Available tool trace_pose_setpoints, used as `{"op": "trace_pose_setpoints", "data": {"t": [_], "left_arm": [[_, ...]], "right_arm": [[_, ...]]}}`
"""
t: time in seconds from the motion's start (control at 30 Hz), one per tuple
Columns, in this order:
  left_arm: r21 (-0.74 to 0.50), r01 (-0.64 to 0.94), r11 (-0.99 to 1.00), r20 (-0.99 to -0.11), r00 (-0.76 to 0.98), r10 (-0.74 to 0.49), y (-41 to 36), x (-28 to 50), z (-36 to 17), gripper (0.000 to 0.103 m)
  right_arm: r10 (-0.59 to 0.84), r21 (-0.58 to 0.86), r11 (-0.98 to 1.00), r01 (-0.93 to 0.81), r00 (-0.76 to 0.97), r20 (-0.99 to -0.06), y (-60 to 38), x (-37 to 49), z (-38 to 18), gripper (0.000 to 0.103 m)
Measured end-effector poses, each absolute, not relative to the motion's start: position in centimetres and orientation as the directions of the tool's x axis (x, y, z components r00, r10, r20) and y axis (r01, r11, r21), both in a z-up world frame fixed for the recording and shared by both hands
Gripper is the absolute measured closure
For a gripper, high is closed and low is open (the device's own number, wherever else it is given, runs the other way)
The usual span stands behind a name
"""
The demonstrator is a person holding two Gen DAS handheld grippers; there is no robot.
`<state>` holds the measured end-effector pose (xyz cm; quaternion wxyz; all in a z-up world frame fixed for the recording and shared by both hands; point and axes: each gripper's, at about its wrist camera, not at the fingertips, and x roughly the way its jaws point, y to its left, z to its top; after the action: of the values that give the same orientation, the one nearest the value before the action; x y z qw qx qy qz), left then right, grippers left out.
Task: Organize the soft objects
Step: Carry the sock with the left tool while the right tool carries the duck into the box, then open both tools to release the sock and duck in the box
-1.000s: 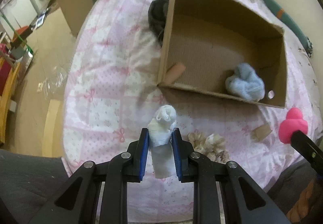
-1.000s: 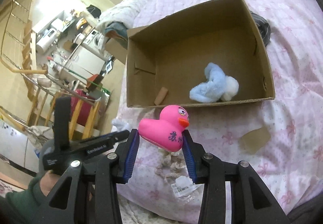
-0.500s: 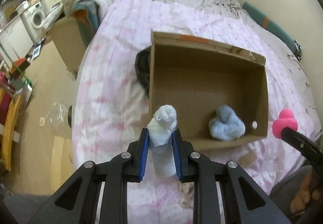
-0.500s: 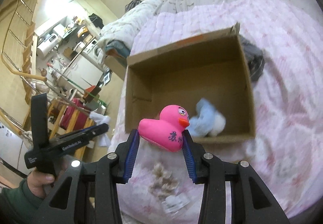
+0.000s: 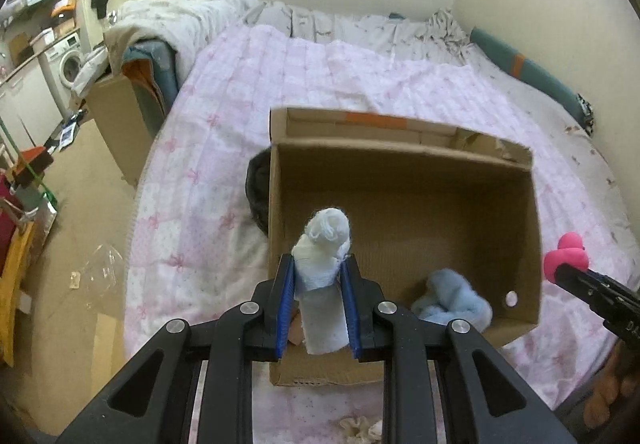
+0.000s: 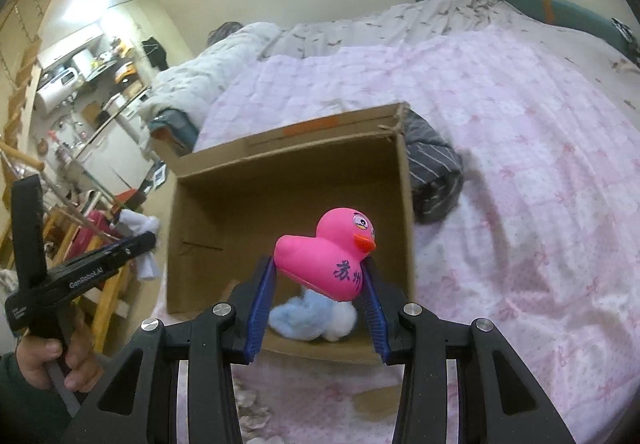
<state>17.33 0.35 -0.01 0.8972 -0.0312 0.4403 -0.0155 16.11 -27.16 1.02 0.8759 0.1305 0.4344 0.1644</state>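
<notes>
An open cardboard box [image 5: 400,148] [image 6: 288,148] sits on a pink bedspread. A light blue soft lump [image 5: 452,304] [image 6: 304,318] lies inside it near the front wall. My left gripper [image 5: 318,284] is shut on a white rolled cloth [image 5: 324,252] and holds it above the box's front left corner. My right gripper [image 6: 318,292] is shut on a pink rubber duck [image 6: 328,252] and holds it above the box's front edge. The duck also shows at the right of the left wrist view [image 5: 566,256].
A dark striped cloth [image 6: 434,172] [image 5: 258,188] lies against the box's outer side. Crumpled beige bits [image 5: 360,428] and a cardboard scrap [image 6: 376,402] lie on the bedspread [image 5: 224,164] in front of the box. The bed's edge drops to the floor [image 5: 80,244] at the left.
Both grippers have risen and moved forward over the box's front edge, still holding the cloth and the duck. The box now sits lower and closer in both views.
</notes>
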Motion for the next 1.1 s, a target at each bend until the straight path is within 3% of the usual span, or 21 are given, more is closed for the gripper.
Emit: {"op": "trace_pose_setpoints", "data": {"t": [0.13, 0.23, 0.57, 1.1], "left_arm": [[-0.117, 0.015, 0.993, -0.809, 0.578, -0.104, 0.6, 18.0, -2.3, 0.082], [-0.067, 0.007, 0.998, -0.834, 0.549, -0.06, 0.3, 18.3, -3.5, 0.082], [-0.082, 0.044, 0.996, -0.842, 0.532, -0.093, -0.6, 17.8, -4.1, 0.081], [-0.077, 0.097, 0.992, -0.864, 0.49, -0.115, -2.1, 17.3, -4.8, 0.076]], "right_arm": [[0.368, 0.337, 0.928, -0.162, 0.55, -0.749, -26.8, 16.4, -0.1, 0.059], [0.333, 0.29, 0.942, -0.167, 0.537, -0.775, -26.2, 16.3, -0.7, 0.058], [0.264, 0.215, 0.964, -0.157, 0.474, -0.84, -25.2, 17.0, -2.7, 0.058], [0.269, 0.201, 0.959, -0.198, 0.429, -0.862, -24.2, 16.5, -3.4, 0.058]]}}
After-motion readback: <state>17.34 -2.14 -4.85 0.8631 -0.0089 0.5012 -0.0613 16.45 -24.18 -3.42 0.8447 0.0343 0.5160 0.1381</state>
